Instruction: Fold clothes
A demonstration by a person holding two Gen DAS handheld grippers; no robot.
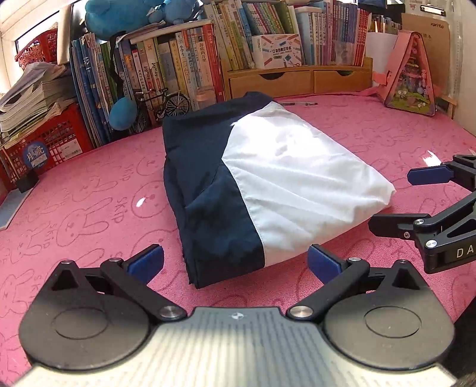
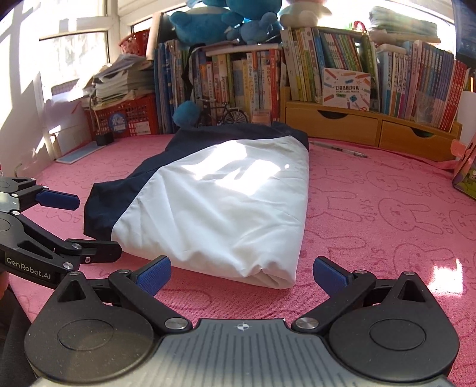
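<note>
the navy and white garment (image 1: 253, 190) lies as a compact folded bundle near the middle of the pink surface (image 1: 89, 208), well short of the books (image 1: 178, 65) along its far edge. the left hand-held gripper (image 1: 235, 263) and right hand-held gripper (image 2: 242, 274) are both spread wide, holding nothing, at the bundle's near edge. the folding looks largely done; perhaps a last fold or tidying remains.

Child's study room at home: packed bookshelves (image 2: 342, 68), plush toys (image 2: 226, 23), bunny-print pink mat (image 2: 386, 214).
</note>
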